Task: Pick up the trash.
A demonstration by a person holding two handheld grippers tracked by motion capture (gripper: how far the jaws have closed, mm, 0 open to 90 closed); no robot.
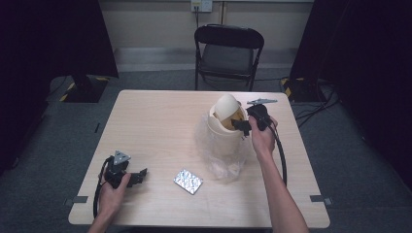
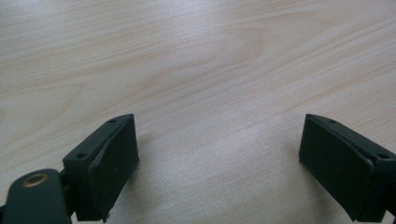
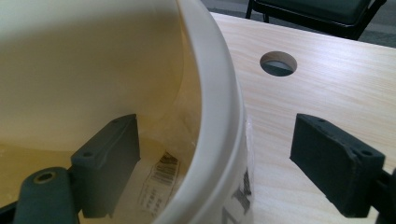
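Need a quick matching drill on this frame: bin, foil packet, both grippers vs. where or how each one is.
Things:
1. cream swing-lid bin
2. silver foil packet
3. left gripper
4. right gripper

Places or states:
A. flat on the table near the front edge
B. open, one jaw inside a rim and one outside
C. standing on crumpled clear plastic
D. open above bare wood, nothing between its jaws

Pairs: 1-C, 2-A, 3-D, 4-B

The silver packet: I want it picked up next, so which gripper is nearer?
Left. The left gripper sits just beside the silver packet; the right gripper is farther off at the bin.
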